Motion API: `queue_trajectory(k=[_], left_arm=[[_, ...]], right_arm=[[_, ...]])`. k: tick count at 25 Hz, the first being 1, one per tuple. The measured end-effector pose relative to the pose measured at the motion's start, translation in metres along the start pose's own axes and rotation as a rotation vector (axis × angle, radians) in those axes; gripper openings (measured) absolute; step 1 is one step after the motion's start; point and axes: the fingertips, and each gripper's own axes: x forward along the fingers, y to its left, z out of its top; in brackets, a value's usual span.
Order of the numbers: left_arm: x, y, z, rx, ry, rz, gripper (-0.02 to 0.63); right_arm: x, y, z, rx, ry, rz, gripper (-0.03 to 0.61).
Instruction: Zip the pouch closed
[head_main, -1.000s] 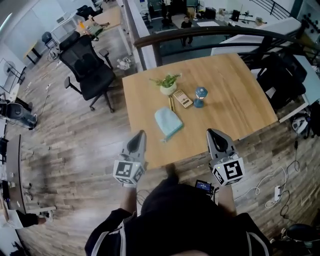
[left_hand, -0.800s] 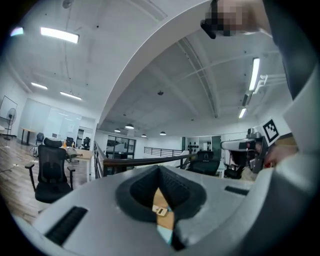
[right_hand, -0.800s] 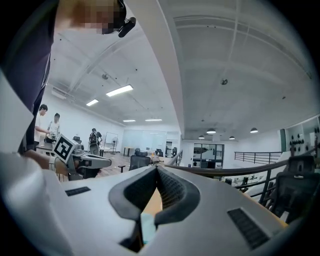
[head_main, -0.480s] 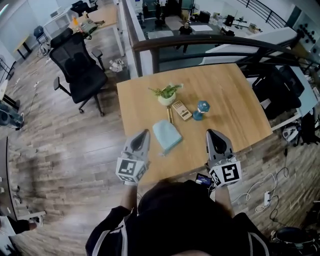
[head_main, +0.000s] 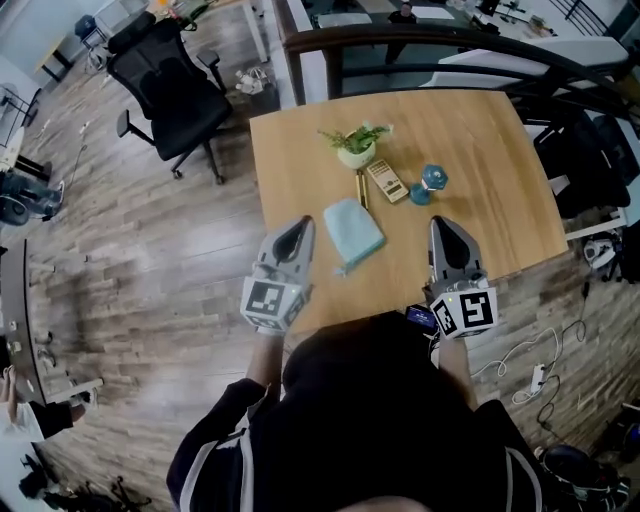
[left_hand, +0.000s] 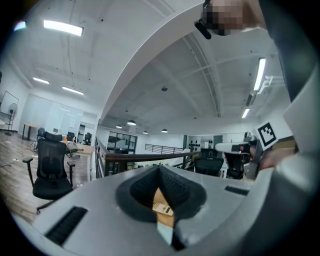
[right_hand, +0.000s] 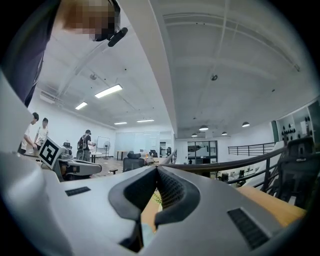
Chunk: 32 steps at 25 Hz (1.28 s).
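The light blue pouch lies flat on the wooden table, just on the person's side of the potted plant and clear of both tools. The left gripper hovers level, nearer the person than the plant and off to its left, jaws pressed together on nothing. The right gripper is likewise closed and empty, off to the plant's right. A tan box and a small blue object sit just right of the plant.
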Motion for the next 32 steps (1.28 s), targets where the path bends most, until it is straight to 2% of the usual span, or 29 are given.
queue_trajectory(k=[4, 9, 12, 13, 15, 17, 19, 21, 23, 26, 28, 31, 32], left_arm=[[0.008, 0.002, -0.007, -0.007, 0.032, -0.012, -0.002], [0.011, 0.002, -0.003, -0.007, 0.032, -0.019, -0.002], [0.016, -0.003, -0.024, 0.033, 0.094, -0.047, -0.002], [0.020, -0.005, -0.037, 0.065, 0.127, -0.076, -0.002], [0.032, -0.016, -0.075, 0.110, 0.231, -0.187, -0.002], [0.035, -0.032, -0.135, 0.124, 0.415, -0.332, -0.002], [0.024, -0.042, -0.203, 0.174, 0.617, -0.436, -0.002], [0.009, -0.045, -0.265, 0.275, 0.787, -0.488, -0.002], [-0.006, -0.045, -0.312, 0.386, 0.902, -0.533, -0.002], [-0.022, -0.055, -0.347, 0.451, 0.986, -0.649, 0.011], [-0.027, -0.064, -0.354, 0.458, 0.994, -0.712, 0.067], [-0.026, -0.069, -0.358, 0.494, 0.974, -0.721, 0.157], [-0.025, -0.068, -0.360, 0.518, 0.977, -0.718, 0.161]], right_arm=[[0.007, -0.002, -0.003, 0.004, -0.002, 0.004, 0.012], [0.017, -0.003, -0.001, 0.012, 0.004, 0.017, 0.012], [0.021, 0.000, -0.005, 0.012, 0.021, 0.035, 0.012], [0.022, 0.001, -0.007, 0.014, 0.025, 0.043, 0.012], [0.025, 0.004, -0.010, 0.019, 0.032, 0.056, 0.012], [0.026, 0.008, -0.016, 0.025, 0.046, 0.068, 0.012], [0.025, 0.013, -0.020, 0.028, 0.060, 0.079, 0.012], [0.023, 0.017, -0.022, 0.029, 0.069, 0.083, 0.012], [0.020, 0.017, -0.025, 0.036, 0.077, 0.077, 0.012], [0.016, 0.016, -0.028, 0.043, 0.084, 0.067, 0.012], [0.014, 0.016, -0.029, 0.039, 0.089, 0.061, 0.012], [0.011, 0.017, -0.030, 0.036, 0.091, 0.054, 0.012], [0.010, 0.017, -0.030, 0.034, 0.090, 0.052, 0.012]])
